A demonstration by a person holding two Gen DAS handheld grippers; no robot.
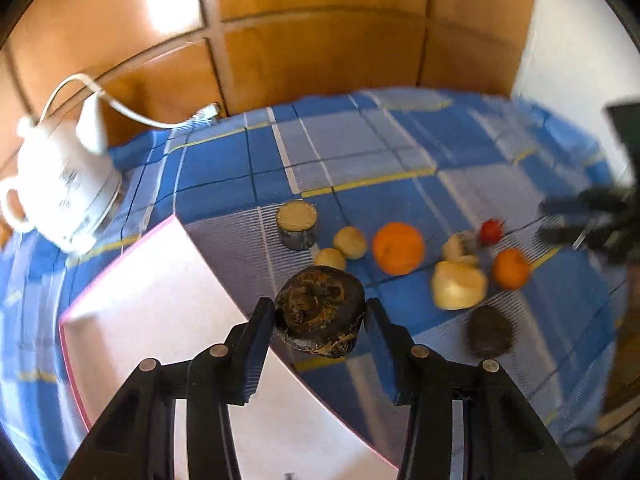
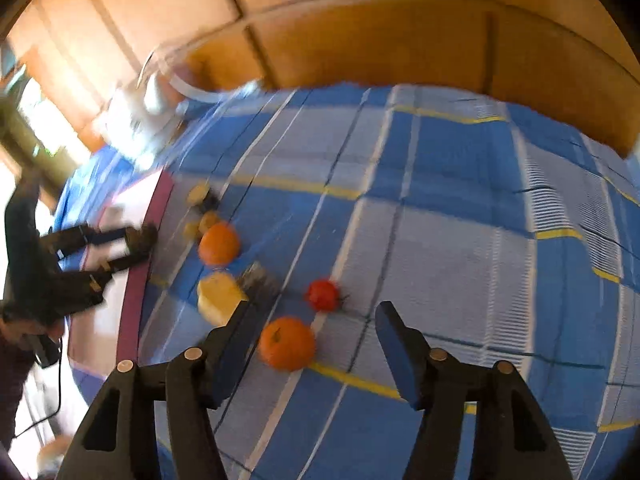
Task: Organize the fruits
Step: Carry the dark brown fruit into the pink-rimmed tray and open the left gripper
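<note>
Blue-check cloth [image 1: 360,152]: covers the tabletop; fruits lie scattered ahead of both jaws.
Left gripper [image 1: 320,316]: jaws narrowed onto a dark fibrous fruit [image 1: 320,312], pads pressing both its sides, above the edge of a white pink-rimmed board [image 1: 160,312].
Right gripper [image 2: 312,320]: jaws part-open, nothing gripped; small orange [image 2: 286,343] between them, nearer the left pad, contact unclear.
Ahead of right jaws: red fruit [image 2: 322,294]; yellow piece [image 2: 219,296] to its left.
Kettle [image 1: 60,184]: white, far left.
</note>
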